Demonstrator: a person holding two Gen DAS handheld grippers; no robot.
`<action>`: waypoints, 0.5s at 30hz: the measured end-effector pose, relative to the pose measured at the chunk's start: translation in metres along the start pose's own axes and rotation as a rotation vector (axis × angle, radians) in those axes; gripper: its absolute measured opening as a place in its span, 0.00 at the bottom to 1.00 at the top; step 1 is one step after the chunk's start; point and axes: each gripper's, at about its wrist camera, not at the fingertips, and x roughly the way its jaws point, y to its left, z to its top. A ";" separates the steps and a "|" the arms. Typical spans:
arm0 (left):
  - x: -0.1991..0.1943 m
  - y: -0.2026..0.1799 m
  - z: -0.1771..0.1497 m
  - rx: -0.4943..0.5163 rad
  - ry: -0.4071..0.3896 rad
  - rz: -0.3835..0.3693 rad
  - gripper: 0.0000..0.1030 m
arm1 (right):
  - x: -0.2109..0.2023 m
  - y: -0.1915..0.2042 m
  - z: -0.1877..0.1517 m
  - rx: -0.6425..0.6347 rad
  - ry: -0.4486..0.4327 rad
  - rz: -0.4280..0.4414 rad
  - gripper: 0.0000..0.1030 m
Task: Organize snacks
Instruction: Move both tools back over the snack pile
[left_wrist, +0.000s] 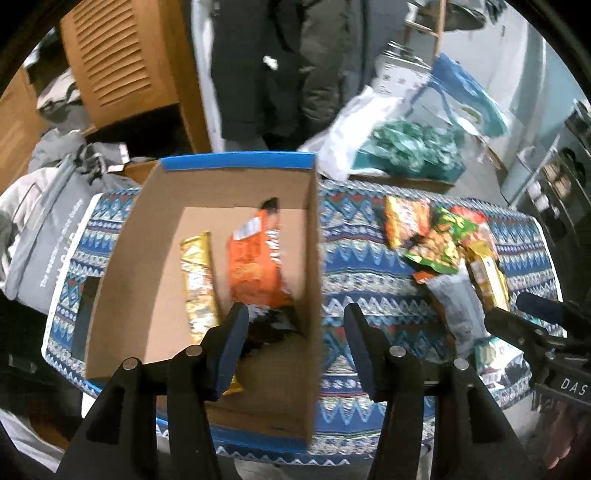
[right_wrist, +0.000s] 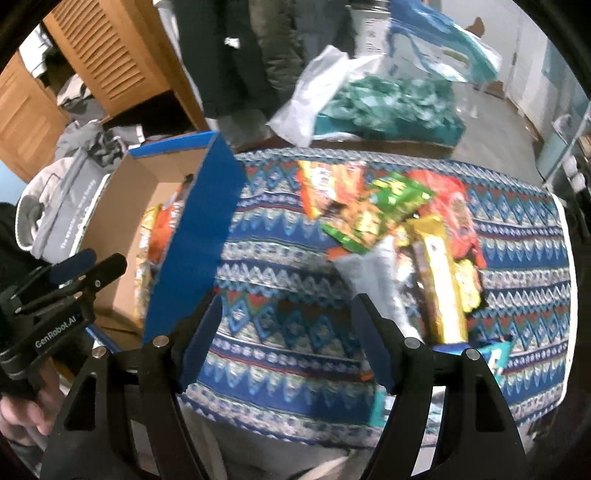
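Observation:
A cardboard box (left_wrist: 147, 236) with blue outer walls stands on the left of the patterned table; it also shows in the right wrist view (right_wrist: 195, 236). Inside lie an orange snack bag (left_wrist: 255, 262) and a gold snack pack (left_wrist: 197, 280). My left gripper (left_wrist: 295, 325) is open and empty above the box's right wall. A pile of snack packs (left_wrist: 439, 240) lies on the right of the table, also in the right wrist view (right_wrist: 406, 225). My right gripper (right_wrist: 286, 321) is open and empty over the cloth, left of a silver pack (right_wrist: 373, 280).
The table carries a blue patterned cloth (right_wrist: 295, 258). Behind it are a teal bundle with a white bag (right_wrist: 384, 107), grey clothes (left_wrist: 48, 221) at the left and a wooden louvred door (left_wrist: 114, 59). A blue-and-white pack (right_wrist: 495, 354) lies near the front right.

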 end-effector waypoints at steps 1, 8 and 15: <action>0.000 -0.008 -0.001 0.014 0.003 -0.005 0.53 | -0.002 -0.007 -0.003 0.008 0.000 -0.006 0.71; 0.004 -0.049 -0.007 0.082 0.014 -0.040 0.53 | -0.012 -0.052 -0.025 0.075 0.006 -0.037 0.71; 0.011 -0.092 -0.015 0.129 0.045 -0.090 0.53 | -0.015 -0.103 -0.053 0.175 0.018 -0.079 0.71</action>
